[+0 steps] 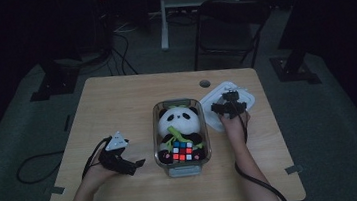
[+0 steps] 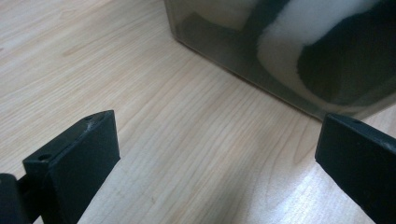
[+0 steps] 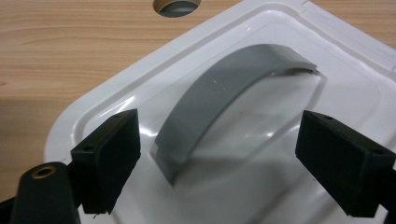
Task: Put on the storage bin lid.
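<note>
One white lid (image 3: 261, 121), grey-handled

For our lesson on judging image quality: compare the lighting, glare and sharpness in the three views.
High view: dim, the room behind nearly black, with the cube glowing bright in the box. Left gripper view: bright table, the box soft and out of focus. Right gripper view: well lit, glare patches on the glossy white lid, a shadow under its grey handle.

Light wooden table (image 1: 117, 107) with clear box (image 1: 184, 167) and white lid (image 1: 212, 104) side by side
</note>
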Demonstrator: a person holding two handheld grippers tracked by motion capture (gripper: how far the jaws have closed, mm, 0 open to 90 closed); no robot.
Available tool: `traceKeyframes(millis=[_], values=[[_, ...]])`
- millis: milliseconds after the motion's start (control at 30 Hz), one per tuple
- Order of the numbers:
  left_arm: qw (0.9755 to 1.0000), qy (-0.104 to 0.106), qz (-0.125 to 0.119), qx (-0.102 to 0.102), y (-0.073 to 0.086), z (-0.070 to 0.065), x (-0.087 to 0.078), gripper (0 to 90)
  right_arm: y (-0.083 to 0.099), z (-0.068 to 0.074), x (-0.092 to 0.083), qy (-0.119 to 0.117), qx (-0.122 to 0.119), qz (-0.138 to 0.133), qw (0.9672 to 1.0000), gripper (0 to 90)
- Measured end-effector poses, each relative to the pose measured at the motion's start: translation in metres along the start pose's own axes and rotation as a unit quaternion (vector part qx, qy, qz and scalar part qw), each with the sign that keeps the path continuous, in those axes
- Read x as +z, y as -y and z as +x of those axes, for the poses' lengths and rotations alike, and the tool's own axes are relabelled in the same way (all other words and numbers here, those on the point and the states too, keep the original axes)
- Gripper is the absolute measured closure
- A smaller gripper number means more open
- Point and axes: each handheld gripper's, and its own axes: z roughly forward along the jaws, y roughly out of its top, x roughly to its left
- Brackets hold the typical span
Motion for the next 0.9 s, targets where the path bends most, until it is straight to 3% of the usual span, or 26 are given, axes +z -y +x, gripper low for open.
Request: traceKeyframes(millis=[67, 200, 233, 333, 467, 700, 900], values=[[1.0000, 0.000, -0.002, -0.002, 0.000, 0.000, -0.001, 0.6, -0.001, 0.005, 0.005, 0.011, -0.006, 0.003, 0.9999, 16.6], [1.0000, -0.002, -0.005, -0.003, -0.001, 0.000, -0.002, 0.6, -0.001, 0.010, 0.012, 0.031, -0.008, 0.003, 0.9995, 28.6], [1.0000, -0.003, -0.006, -0.004, -0.001, 0.000, -0.002, 0.6, -0.001, 0.011, 0.013, 0.028, -0.005, -0.001, 0.9996, 36.2], [1.0000, -0.003, -0.006, -0.005, -0.001, 0.000, -0.002, 0.6, 0.000, 0.014, 0.014, 0.025, -0.008, -0.003, 0.9997, 46.1], [1.0000, -0.002, -0.006, -0.006, -0.001, 0.000, -0.001, 0.6, 0.001, 0.016, 0.016, 0.011, -0.010, 0.007, 0.9999, 54.6], [1.0000, -0.002, -0.004, -0.005, -0.001, -0.001, 0.000, 0.6, 0.003, 0.011, 0.013, -0.021, -0.009, 0.012, 0.9997, 61.4], [1.0000, -0.001, -0.001, -0.003, -0.003, -0.003, 0.002, 0.6, 0.008, 0.001, -0.002, -0.090, -0.007, 0.010, 0.9959, 69.2]])
